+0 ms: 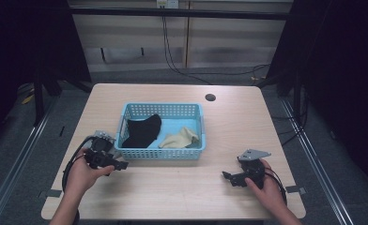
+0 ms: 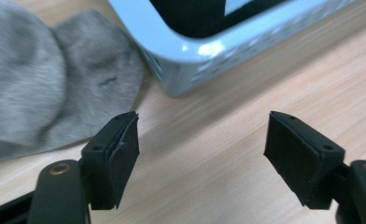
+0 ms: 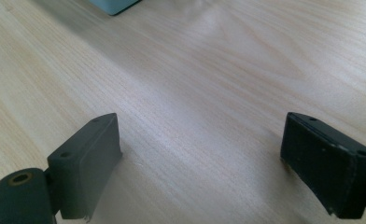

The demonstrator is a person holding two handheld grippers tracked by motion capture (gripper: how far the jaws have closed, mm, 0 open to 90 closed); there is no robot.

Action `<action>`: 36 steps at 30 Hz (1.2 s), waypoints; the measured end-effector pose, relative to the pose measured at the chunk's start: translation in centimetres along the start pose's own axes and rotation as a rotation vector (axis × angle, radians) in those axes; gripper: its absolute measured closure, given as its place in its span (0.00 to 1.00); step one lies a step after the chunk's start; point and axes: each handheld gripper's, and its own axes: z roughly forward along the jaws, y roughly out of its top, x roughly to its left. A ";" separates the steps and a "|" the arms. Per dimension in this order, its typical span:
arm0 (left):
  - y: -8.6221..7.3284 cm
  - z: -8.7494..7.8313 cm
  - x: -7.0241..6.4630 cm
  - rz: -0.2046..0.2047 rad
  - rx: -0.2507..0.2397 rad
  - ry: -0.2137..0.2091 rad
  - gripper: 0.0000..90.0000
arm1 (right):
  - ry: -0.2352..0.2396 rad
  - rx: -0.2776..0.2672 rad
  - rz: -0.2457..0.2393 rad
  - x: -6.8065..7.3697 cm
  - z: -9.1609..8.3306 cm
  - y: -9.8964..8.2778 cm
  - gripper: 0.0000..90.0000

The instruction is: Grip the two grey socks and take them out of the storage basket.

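Seen from the high view, the left gripper [image 1: 111, 161] is hovering at the near-left corner of the blue basket [image 1: 126, 123], right over the grey sock [image 1: 103, 136] lying on the table against that corner. A black sock [image 1: 142, 131] and a cream sock [image 1: 180, 138] are lying inside the basket. The risk here: the jaws may be coming down too close to the basket wall and catching its rim, or pinching only a thin fold that slips free.

In the left gripper view, the jaws are standing well apart with nothing between them; the grey sock [image 2: 45, 98] is lying left of the basket corner [image 2: 181, 60].

In the right gripper view, the right gripper [image 3: 200, 154] is resting wide open over bare table [image 3: 209, 74], well clear of the basket.
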 end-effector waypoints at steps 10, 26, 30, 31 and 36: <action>-1.8 1.9 -0.3 0.024 -0.066 0.021 0.26 | 0.000 0.000 0.000 0.0 0.0 0.0 0.13; -3.2 3.4 -1.0 0.150 -0.179 0.071 0.13 | 0.000 0.000 0.000 0.0 0.0 0.0 0.13; -3.6 3.9 -1.2 0.154 -0.217 0.071 0.04 | 0.000 0.000 0.000 0.0 0.0 0.0 0.13; -3.6 4.1 -1.3 0.158 -0.227 0.072 0.00 | 0.000 0.000 0.000 0.0 0.0 0.0 0.13; -3.9 4.2 -1.2 0.158 -0.262 0.071 0.00 | 0.000 0.000 0.000 0.0 0.0 0.0 0.13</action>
